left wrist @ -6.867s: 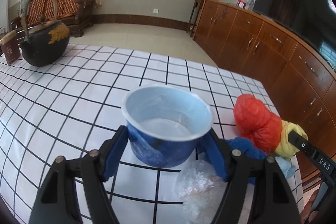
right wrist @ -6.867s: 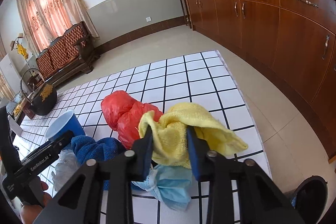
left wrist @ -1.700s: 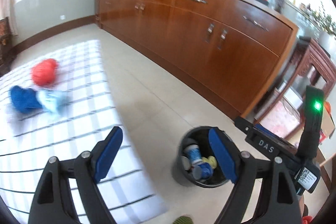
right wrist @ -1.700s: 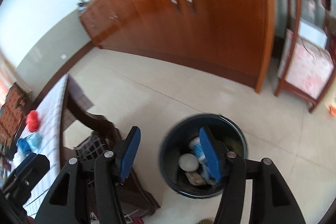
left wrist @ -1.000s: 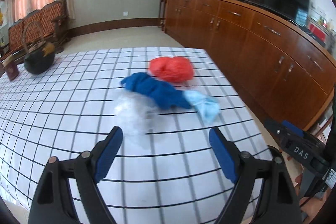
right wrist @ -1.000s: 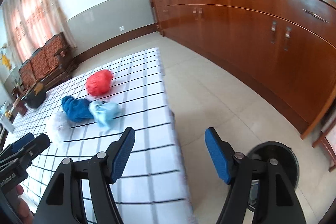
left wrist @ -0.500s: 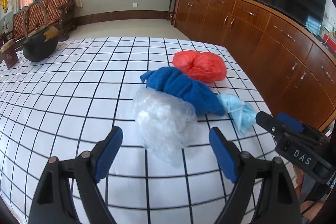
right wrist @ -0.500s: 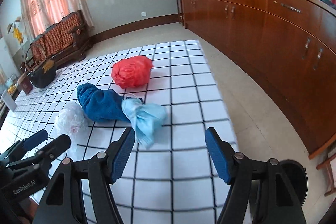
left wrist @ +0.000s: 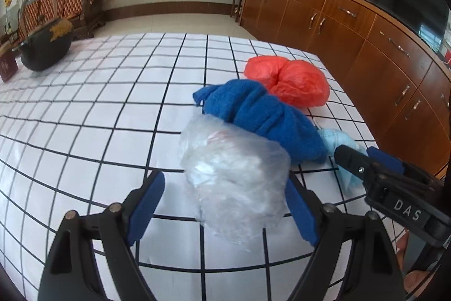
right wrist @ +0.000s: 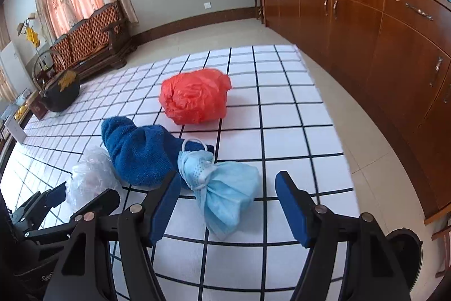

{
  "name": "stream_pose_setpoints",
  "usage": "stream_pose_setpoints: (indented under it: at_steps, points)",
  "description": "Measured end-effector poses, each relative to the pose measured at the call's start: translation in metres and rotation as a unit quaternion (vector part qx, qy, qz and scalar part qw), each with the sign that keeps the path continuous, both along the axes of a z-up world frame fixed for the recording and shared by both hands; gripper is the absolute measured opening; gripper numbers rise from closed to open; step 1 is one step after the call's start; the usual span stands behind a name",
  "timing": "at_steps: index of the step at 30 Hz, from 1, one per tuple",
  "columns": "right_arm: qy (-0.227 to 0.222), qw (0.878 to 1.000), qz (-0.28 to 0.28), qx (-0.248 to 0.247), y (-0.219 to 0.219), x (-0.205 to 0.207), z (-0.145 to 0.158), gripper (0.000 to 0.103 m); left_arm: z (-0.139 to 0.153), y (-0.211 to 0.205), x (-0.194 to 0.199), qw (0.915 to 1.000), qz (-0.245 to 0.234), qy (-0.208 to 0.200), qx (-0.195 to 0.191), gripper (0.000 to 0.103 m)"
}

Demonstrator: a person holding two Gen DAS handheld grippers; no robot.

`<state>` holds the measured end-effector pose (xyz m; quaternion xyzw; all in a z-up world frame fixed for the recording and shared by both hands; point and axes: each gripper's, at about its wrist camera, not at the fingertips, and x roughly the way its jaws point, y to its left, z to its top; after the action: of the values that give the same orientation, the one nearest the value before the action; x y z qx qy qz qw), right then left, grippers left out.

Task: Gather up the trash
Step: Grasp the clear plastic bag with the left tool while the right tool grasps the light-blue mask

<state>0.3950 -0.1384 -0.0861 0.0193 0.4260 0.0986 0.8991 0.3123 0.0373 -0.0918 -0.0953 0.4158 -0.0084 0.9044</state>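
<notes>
White cloth with a black grid [left wrist: 84, 131] covered the table in front of you, and everything you were after lay toward its right edge, the side nearest the long brown wooden cabinet [right wrist: 394, 47]. Largest on the cloth was the crumpled red plastic bag [right wrist: 196, 96], farthest from you and close to that right edge. Just in front of it you had the rolled dark blue towel [right wrist: 138, 154], touching the bag in the left wrist view. The scrunched clear plastic bag [left wrist: 234, 174] lay against the near end of the towel. The light blue face mask [right wrist: 222, 188], knotted by its ear loops, rested against the towel's other end, nearest the right edge. Far off at the table's left edge sat the black iron kettle with a gold leaf [left wrist: 45, 47].

Your left gripper [left wrist: 225, 208] stood with its jaws spread wide, the clear plastic bag between the blue pads; the right pad looked to be against the bag, the left pad apart from it, so nothing was grasped. Your right gripper [right wrist: 228, 208] also had its jaws released, wide on either side of the face mask and clear of it. The round black bin [right wrist: 406, 247] showed on the floor past the table's near right corner.
</notes>
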Motion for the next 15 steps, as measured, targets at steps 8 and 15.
stream_pose_setpoints:
  at_steps: [8, 15]
  points:
    - [0.010, 1.000, 0.015, -0.002, 0.006, 0.003, -0.008, 0.052, -0.001, 0.007, -0.001, 0.9998, 0.000, 0.001, -0.021, 0.061]
    - [-0.006, 0.999, 0.030, -0.014, 0.011, -0.007, -0.005, 0.030, 0.003, 0.009, -0.004, 0.9996, -0.003, -0.011, -0.027, 0.043]
